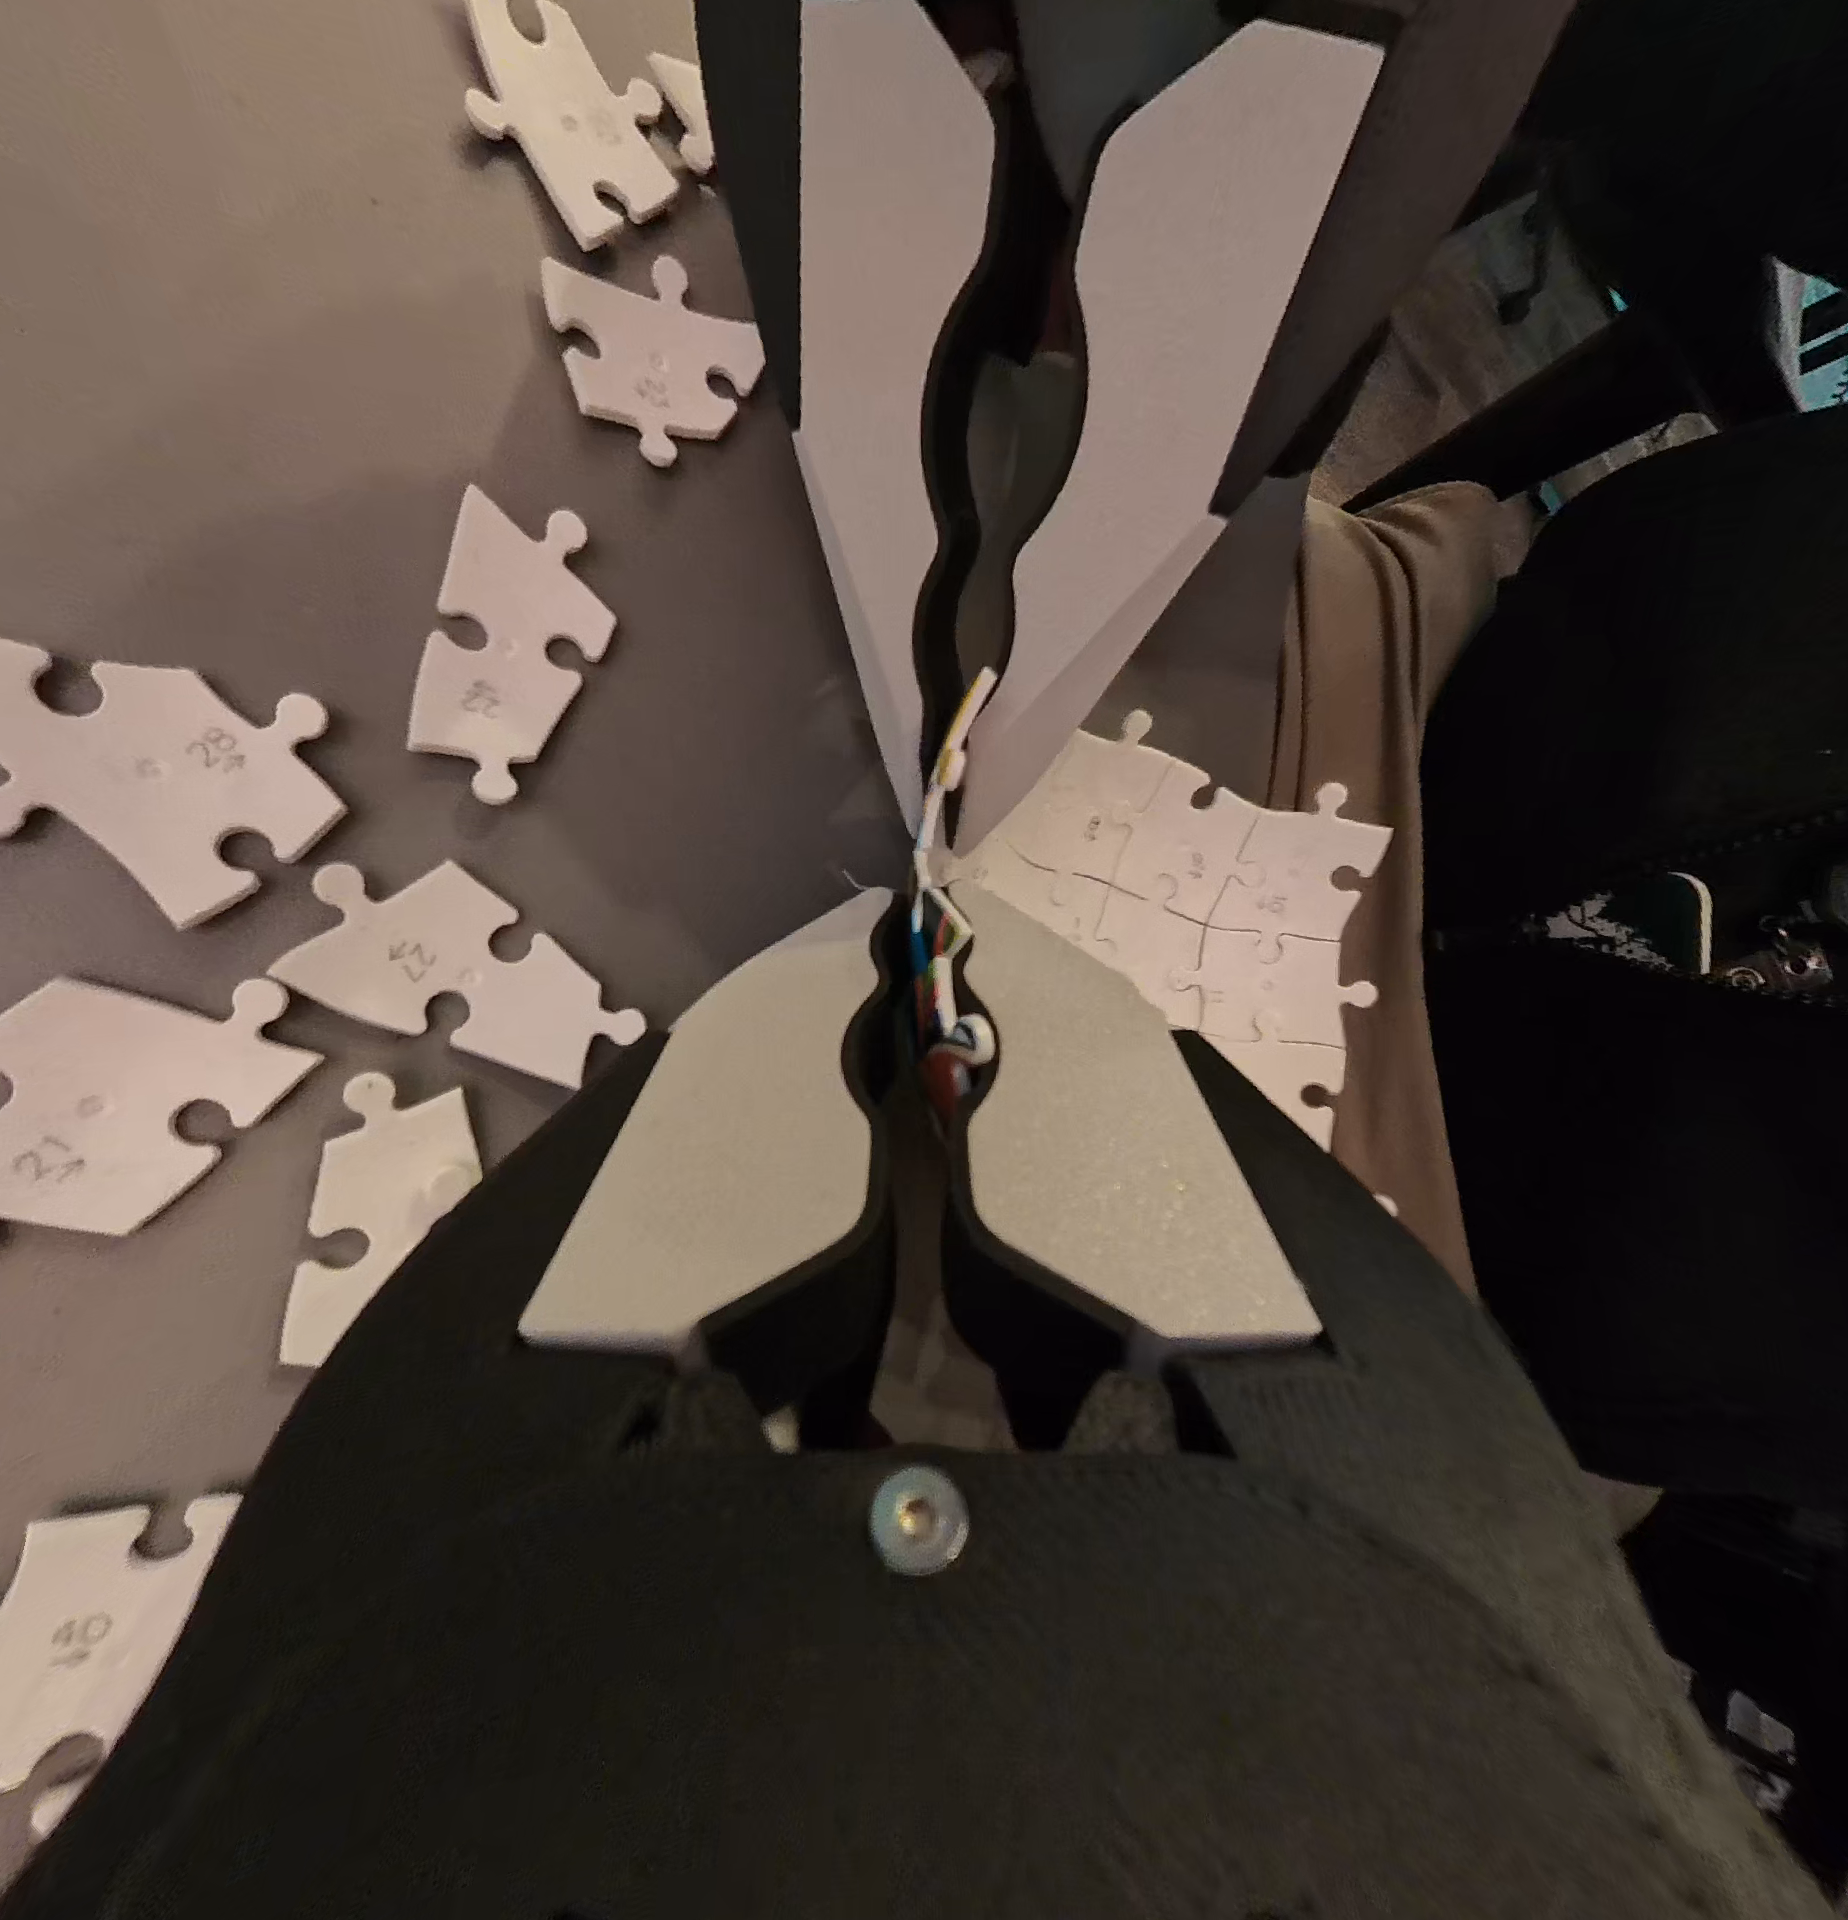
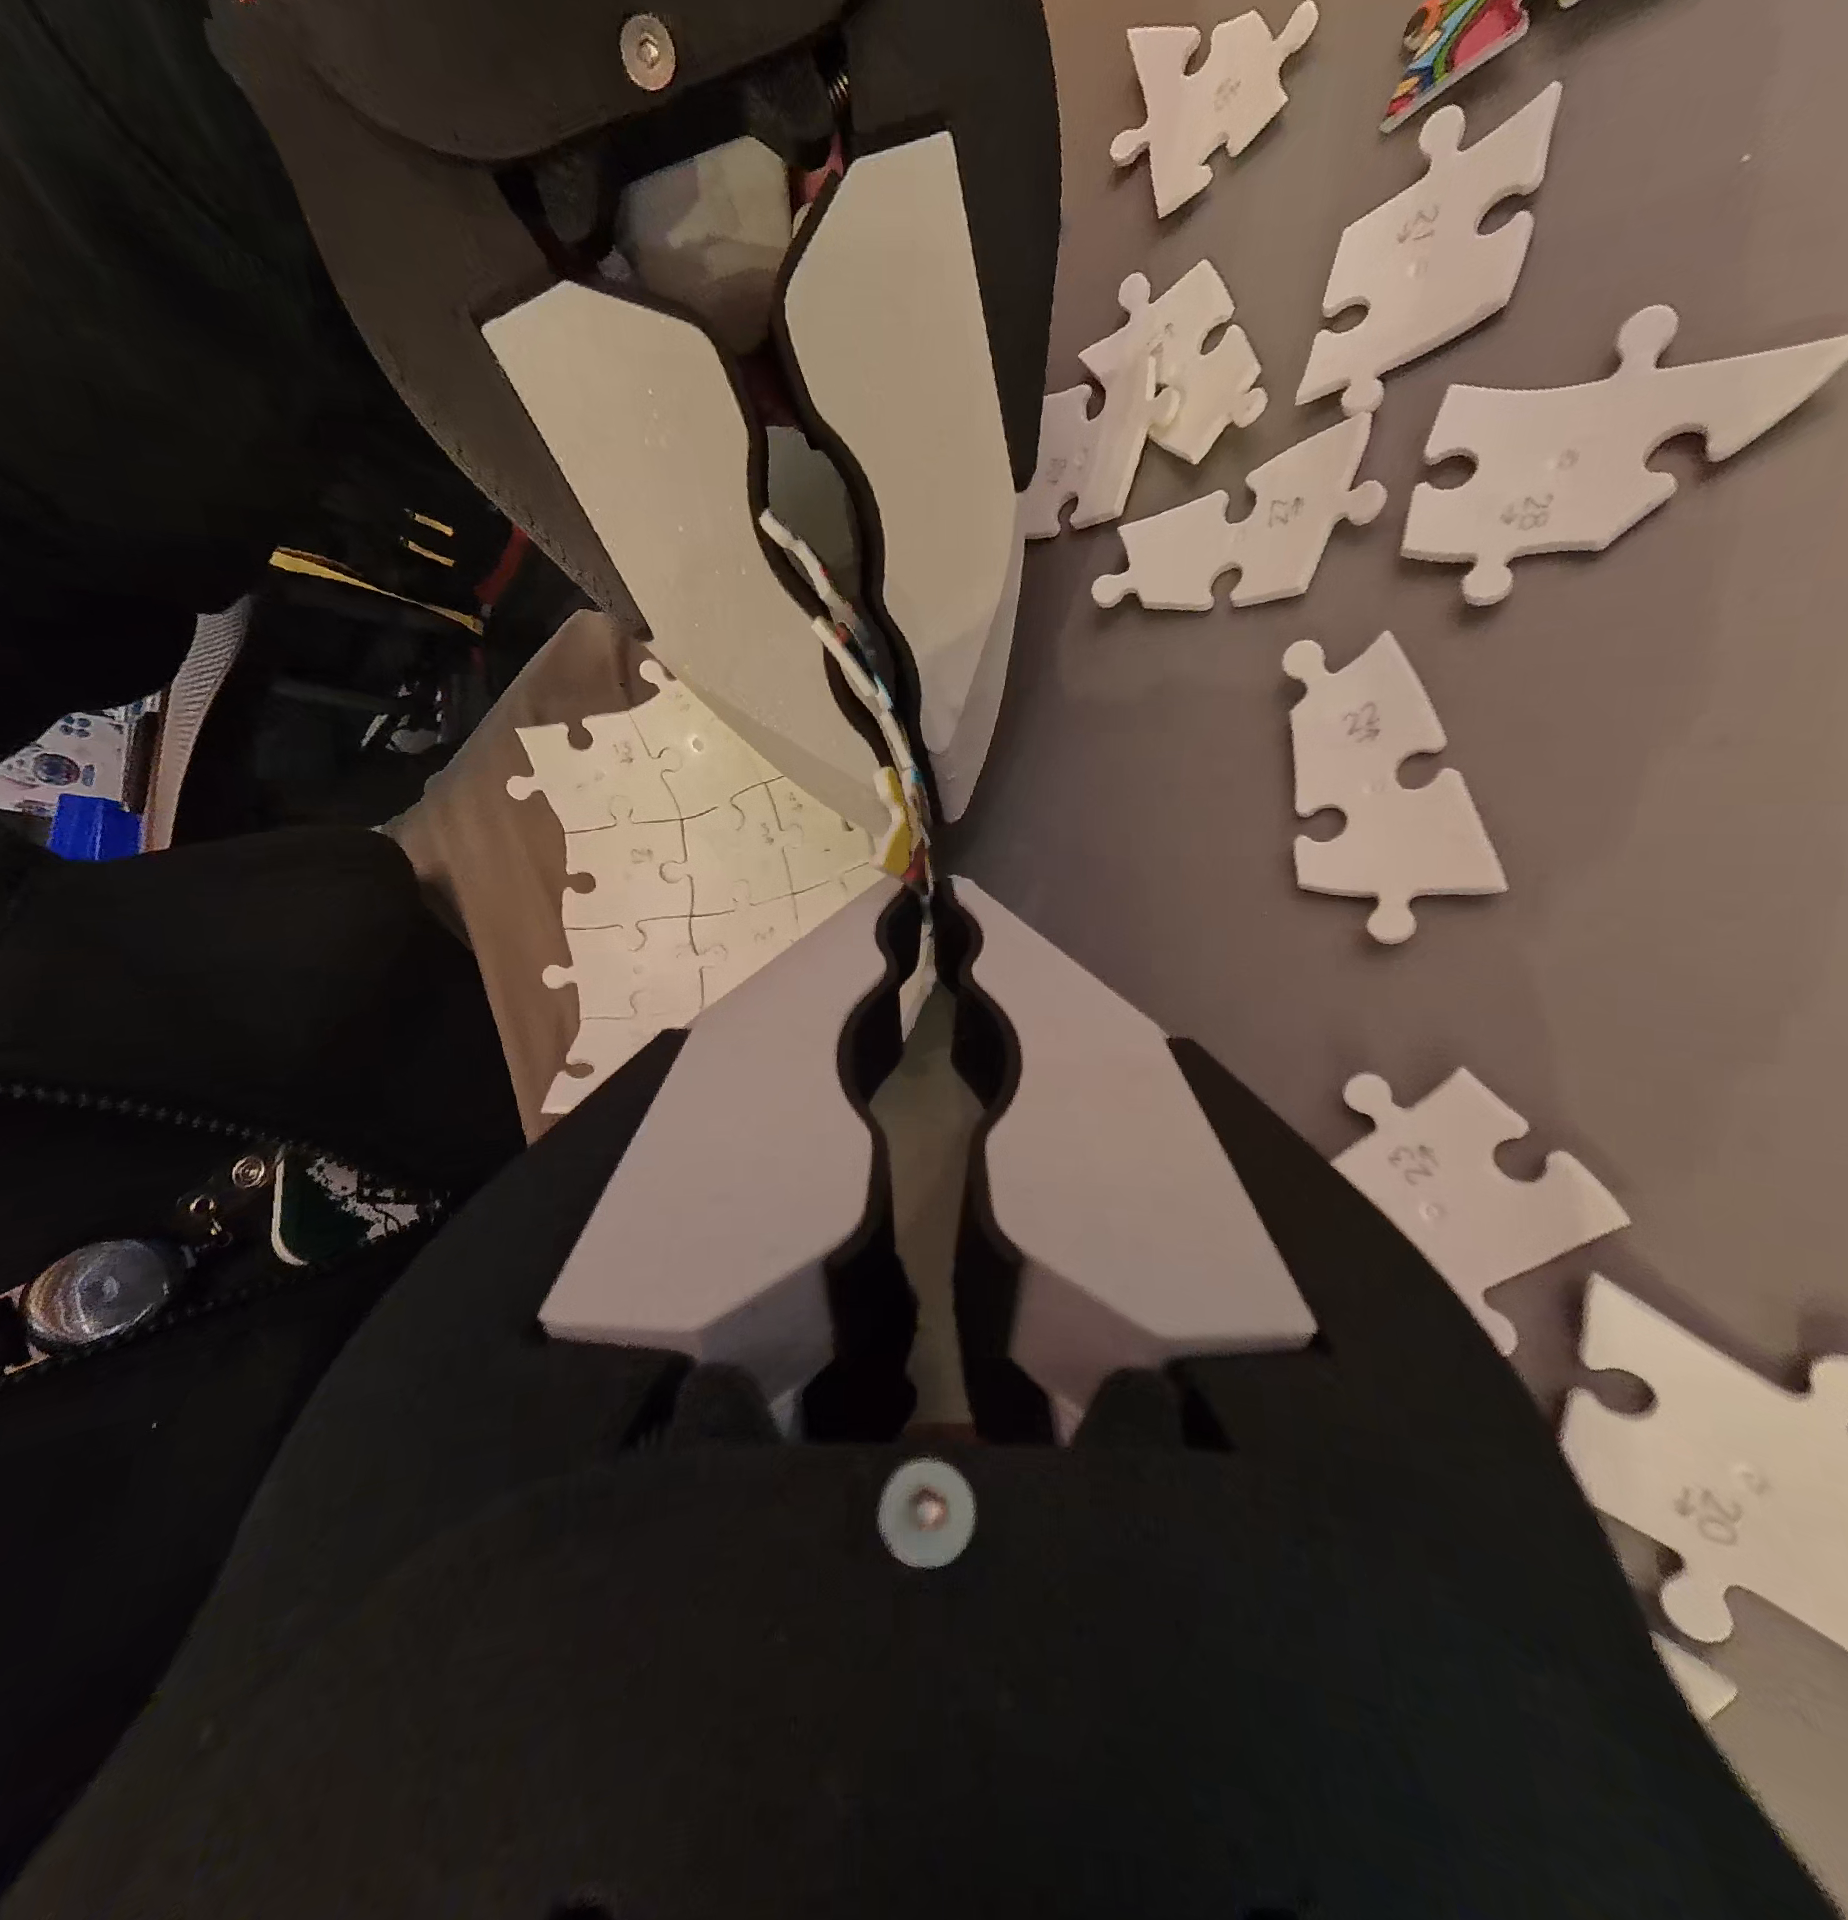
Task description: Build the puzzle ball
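My left gripper [image 1: 925, 899] is shut on the edge of a joined panel of white puzzle pieces [image 1: 1211, 894], seen edge-on between its fingers. My right gripper [image 2: 930, 904] meets it tip to tip and is shut on a thin puzzle piece [image 2: 915, 997] at the panel's edge. The right gripper [image 1: 941, 821] comes in from the top of the left wrist view. The left gripper [image 2: 915, 831] comes in from the top of the right wrist view. The panel [image 2: 691, 862] fans out to the left there, its white numbered side showing. How the piece and the panel join is hidden by the fingers.
Several loose white puzzle pieces [image 1: 515, 655] lie blank side up on the grey table [image 1: 224, 364], also in the right wrist view [image 2: 1387, 790]. A colourful piece [image 2: 1450, 52] lies at the far edge. A person in dark clothing [image 2: 224, 1039] sits close behind the panel.
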